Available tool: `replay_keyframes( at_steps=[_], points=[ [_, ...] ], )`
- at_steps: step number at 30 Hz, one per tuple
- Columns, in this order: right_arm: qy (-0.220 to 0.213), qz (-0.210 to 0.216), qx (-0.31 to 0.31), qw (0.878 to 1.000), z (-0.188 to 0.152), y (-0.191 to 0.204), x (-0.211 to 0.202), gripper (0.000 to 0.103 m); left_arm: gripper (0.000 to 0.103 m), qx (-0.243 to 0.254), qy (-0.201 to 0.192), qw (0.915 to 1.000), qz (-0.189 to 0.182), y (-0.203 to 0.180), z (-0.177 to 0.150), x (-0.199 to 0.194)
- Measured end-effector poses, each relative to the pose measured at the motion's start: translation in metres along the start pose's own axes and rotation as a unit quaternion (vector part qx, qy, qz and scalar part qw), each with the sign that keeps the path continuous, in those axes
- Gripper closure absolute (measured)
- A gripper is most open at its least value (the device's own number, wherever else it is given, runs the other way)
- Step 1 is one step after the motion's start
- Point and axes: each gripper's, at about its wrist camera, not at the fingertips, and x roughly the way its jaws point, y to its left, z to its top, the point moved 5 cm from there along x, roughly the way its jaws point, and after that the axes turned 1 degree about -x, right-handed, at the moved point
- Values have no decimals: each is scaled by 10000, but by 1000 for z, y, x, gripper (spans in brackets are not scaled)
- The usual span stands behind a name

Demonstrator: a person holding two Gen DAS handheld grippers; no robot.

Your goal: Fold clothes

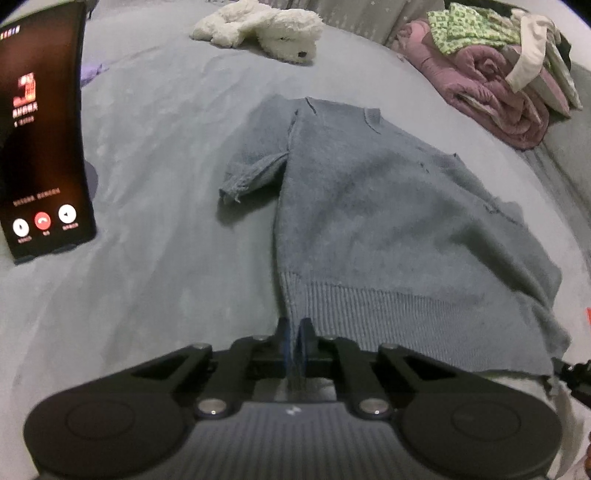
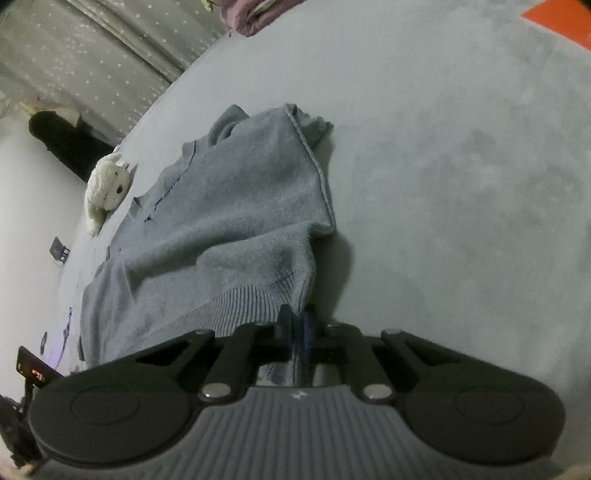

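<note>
A blue-grey knitted short-sleeved sweater (image 1: 369, 206) lies spread on a grey bed cover, neck away from me, ribbed hem towards me. My left gripper (image 1: 294, 326) is shut on the hem's left corner. In the right wrist view the same sweater (image 2: 229, 206) lies ahead, and my right gripper (image 2: 296, 314) is shut on the hem's right corner. The hem is lifted slightly and bunches at both grips. One short sleeve (image 1: 251, 173) lies flat to the left.
A phone (image 1: 40, 140) with a lit call screen stands at the left. A white plush dog (image 1: 266, 29) lies at the far side. A pile of pink and green clothes (image 1: 495, 70) sits at the far right. An orange object (image 2: 557, 20) lies at the upper right.
</note>
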Motion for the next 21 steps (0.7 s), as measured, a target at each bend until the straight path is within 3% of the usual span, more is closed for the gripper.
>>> replay_keyframes(
  at_steps=[11, 21],
  points=[
    [-271, 88, -322, 9991, 9, 22, -74, 97, 99, -154, 139, 9993, -315, -5, -1, -64],
    [-219, 96, -659, 9975, -11, 34, -111, 98, 99, 79, 277, 9989, -380, -2, -31, -104]
  ],
)
